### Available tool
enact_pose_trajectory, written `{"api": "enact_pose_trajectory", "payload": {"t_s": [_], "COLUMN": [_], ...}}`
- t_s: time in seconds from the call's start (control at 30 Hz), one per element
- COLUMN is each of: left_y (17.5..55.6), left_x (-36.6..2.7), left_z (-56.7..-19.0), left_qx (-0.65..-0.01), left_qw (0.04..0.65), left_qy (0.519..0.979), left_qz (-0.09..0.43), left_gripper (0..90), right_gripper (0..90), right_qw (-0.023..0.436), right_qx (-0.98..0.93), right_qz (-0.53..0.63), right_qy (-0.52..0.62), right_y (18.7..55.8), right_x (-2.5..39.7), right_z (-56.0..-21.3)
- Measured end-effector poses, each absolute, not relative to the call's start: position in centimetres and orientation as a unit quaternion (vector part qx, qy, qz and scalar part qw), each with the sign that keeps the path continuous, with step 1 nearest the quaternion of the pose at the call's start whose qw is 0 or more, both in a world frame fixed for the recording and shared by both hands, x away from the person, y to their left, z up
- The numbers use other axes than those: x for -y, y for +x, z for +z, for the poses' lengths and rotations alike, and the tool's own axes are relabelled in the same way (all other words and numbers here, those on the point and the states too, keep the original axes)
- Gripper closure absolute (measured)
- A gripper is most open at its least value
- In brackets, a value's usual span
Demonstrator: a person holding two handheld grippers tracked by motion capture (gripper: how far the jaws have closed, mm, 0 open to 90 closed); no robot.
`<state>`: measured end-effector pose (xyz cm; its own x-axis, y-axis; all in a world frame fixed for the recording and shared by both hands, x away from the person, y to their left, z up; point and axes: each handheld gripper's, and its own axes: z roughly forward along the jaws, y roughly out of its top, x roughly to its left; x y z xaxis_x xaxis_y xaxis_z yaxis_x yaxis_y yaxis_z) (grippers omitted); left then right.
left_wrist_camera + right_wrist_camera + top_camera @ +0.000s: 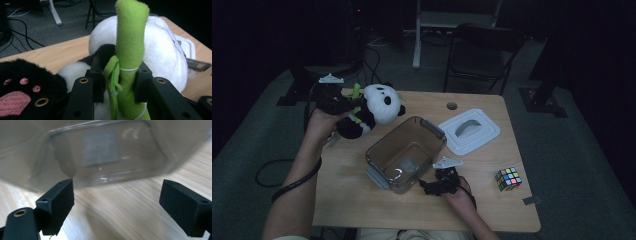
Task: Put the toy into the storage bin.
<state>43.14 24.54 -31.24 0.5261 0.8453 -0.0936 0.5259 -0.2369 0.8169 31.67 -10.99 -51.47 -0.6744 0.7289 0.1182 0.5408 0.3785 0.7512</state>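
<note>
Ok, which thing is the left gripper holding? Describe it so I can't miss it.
On the wooden table, look at the far left corner, beyond the clear plastic tub. The left gripper is shut on the plush panda, by its green bamboo stalk: the one soft, black-and-white thing there.

A clear plastic storage box (pixel 406 155) stands near the middle of the wooden table (pixel 347 195). Behind it to the left, a black-and-white plush panda (pixel 373 110) sits at the table's far left, held at its green felt bamboo stalk (pixel 130 50) by the left claw (pixel 343 102). A white rectangular lid (pixel 469 130) lies right of the box. A multicoloured puzzle cube (pixel 508 178) lies nearer, toward the right edge. The right claw (pixel 432 187) rests just before the box.
</note>
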Motion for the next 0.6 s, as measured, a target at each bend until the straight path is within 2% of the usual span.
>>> {"api": "enact_pose_trajectory", "payload": {"t_s": [0.3,0.6], "left_y": [42.5,41.8], "left_x": [-21.3,-18.4], "left_z": [-30.0,-30.6], "left_qx": [-0.423,-0.408], "left_qw": [0.438,0.442], "left_qy": [0.773,0.783], "left_qz": [0.178,0.158], "left_gripper": [69.0,68.6], "right_gripper": [12.0,12.0], "right_qw": [0.138,0.132], "right_qx": [-0.816,-0.813], "right_qz": [0.397,0.406], "right_qy": [0.397,0.396], "right_y": [33.6,33.8], "right_x": [6.0,5.6], "right_z": [-50.8,-50.8]}}
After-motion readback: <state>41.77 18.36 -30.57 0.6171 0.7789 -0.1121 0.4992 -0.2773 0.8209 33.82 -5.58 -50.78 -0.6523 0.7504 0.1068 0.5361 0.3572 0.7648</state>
